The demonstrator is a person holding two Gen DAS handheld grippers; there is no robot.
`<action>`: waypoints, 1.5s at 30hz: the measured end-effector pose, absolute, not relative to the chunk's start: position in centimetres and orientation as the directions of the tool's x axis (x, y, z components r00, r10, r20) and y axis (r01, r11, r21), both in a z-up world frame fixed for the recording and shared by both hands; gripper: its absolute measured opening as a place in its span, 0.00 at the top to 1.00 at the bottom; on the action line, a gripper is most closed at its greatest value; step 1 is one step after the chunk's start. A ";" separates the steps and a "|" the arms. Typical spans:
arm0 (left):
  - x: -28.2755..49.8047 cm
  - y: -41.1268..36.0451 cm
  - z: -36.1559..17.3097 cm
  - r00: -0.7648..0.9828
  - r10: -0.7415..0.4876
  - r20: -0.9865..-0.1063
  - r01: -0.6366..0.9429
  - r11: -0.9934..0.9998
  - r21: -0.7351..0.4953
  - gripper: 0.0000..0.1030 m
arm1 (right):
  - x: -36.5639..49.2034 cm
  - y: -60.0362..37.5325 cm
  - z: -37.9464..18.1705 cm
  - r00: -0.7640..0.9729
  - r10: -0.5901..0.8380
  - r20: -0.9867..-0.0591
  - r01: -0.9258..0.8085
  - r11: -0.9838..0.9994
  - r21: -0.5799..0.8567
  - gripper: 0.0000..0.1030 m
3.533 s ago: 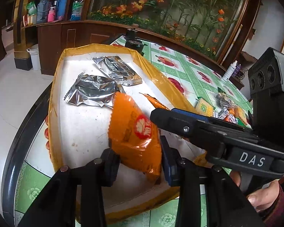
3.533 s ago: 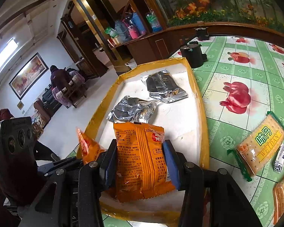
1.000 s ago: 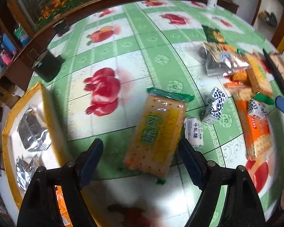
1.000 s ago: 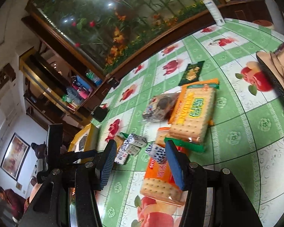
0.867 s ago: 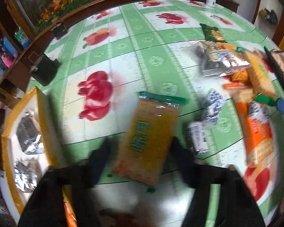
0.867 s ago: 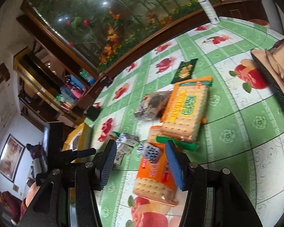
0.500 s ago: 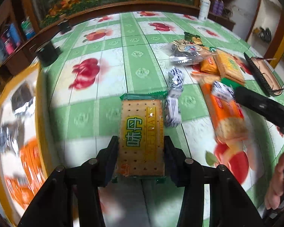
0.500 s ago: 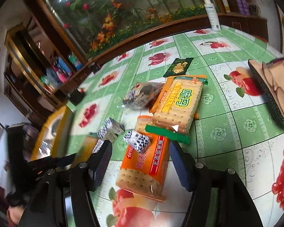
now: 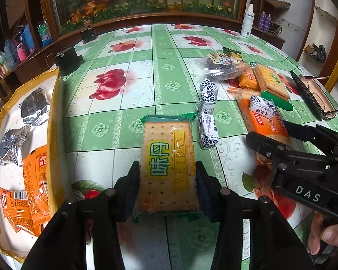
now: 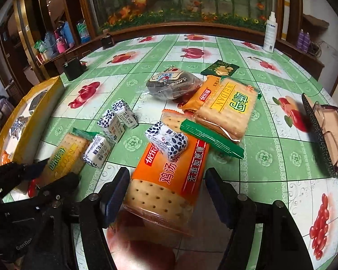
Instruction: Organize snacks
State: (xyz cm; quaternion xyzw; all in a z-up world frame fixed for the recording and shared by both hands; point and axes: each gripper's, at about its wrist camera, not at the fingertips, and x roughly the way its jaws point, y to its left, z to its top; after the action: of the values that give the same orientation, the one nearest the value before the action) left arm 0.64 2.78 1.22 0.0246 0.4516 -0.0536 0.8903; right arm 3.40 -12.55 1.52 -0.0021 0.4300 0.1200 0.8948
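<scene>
A: Where is your left tool [image 9: 167,185] right now?

B: It's clamped on the yellow cracker pack [image 9: 167,166]. Both pads press its long edges at the near end, and the pack lies flat on the worktop [image 9: 162,67] with its green-sealed far end pointing away from you.

A: And your right tool [image 10: 166,193]?

B: Its jaws stand apart, one on each side of the orange cracker pack [image 10: 169,180]. There is a gap on both sides, so the pads are not pressing it. A small blue-and-white wrapped snack [image 10: 167,142] sits on top of that pack.

A: What lies near the yellow pack?

B: Just to its right, two more blue-and-white wrapped snacks [image 9: 208,114] lie end to end. Farther right is the heap: a second yellow cracker pack [image 10: 227,110] overlapping the far end of the orange one, a small orange packet [image 10: 200,97] under it, a clear bag of dark snacks [image 10: 173,85] and a dark green packet [image 10: 220,67].

A: And the tray?

B: The yellow-rimmed tray [image 9: 54,103] sits at your left, at the edge of the worktop. It holds two silver foil packets [image 9: 22,121] and orange packets [image 9: 33,180] at the near end.

A: Anything else on the worktop?

B: An open glasses case [image 10: 324,132] at the far right, with glasses in it.
</scene>
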 end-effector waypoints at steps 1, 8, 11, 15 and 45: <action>0.6 2.9 1.1 0.591 -0.078 -0.803 0.120 0.993 -0.008 0.55 | 3.3 -12.5 1.6 0.605 0.210 -0.768 -0.218 0.971 0.093 0.35; 0.2 4.1 1.1 0.628 -0.139 -0.766 0.116 0.990 -0.085 0.56 | 2.7 -14.6 1.9 0.531 0.455 -0.715 -0.242 0.890 0.386 0.39; 0.2 4.4 1.1 0.627 -0.158 -0.763 0.116 0.987 -0.109 0.56 | 2.9 -18.1 -0.1 0.452 0.721 -0.525 -0.145 0.640 0.755 0.41; 0.3 4.3 1.1 0.628 -0.157 -0.762 0.117 0.987 -0.108 0.56 | 2.6 -20.6 -1.3 0.461 0.794 -0.397 -0.055 0.472 0.880 0.41; -2.1 5.7 3.2 0.619 -0.246 -0.746 0.137 0.969 -0.205 0.56 | -0.8 -13.8 2.8 0.495 0.499 -0.711 -0.293 0.866 0.404 0.43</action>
State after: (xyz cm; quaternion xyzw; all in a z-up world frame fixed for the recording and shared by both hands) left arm -2.07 5.66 3.17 -0.0639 0.4231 -0.1067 0.8975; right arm -0.77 -13.83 2.76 0.1156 0.4460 0.2313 0.8569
